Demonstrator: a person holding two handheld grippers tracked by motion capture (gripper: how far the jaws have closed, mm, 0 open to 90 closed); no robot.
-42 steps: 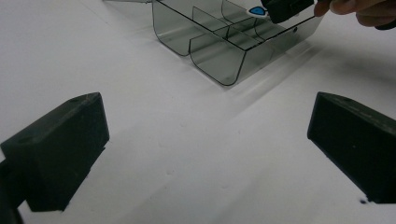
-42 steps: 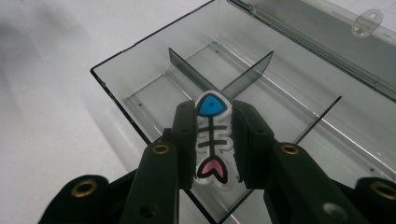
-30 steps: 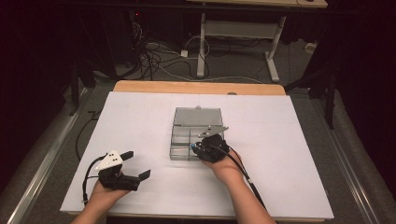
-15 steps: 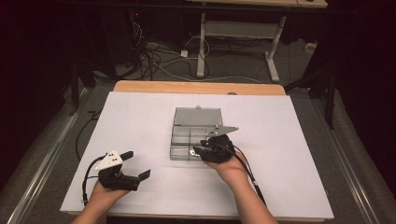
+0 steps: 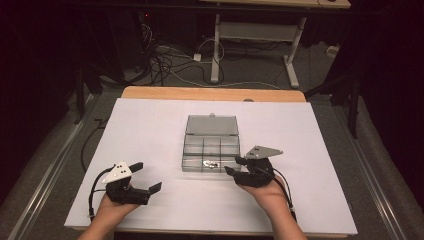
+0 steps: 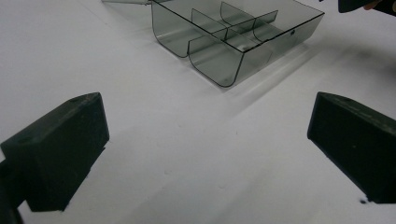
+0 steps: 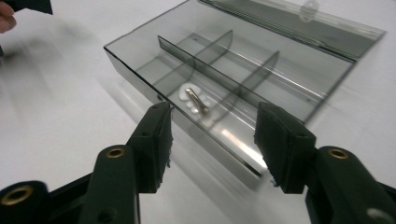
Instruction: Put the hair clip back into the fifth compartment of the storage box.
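The right claw (image 5: pixel 235 166), jaws apart and just opening with nothing between them, sits beside the compartment box (image 5: pixel 210 144) on the bench (image 5: pixel 150 125). The metal clip (image 7: pixel 196 101) lies inside the box's near compartment, directly ahead, long axis angled away. The left claw (image 5: pixel 147 176) stands wide open, farther off.
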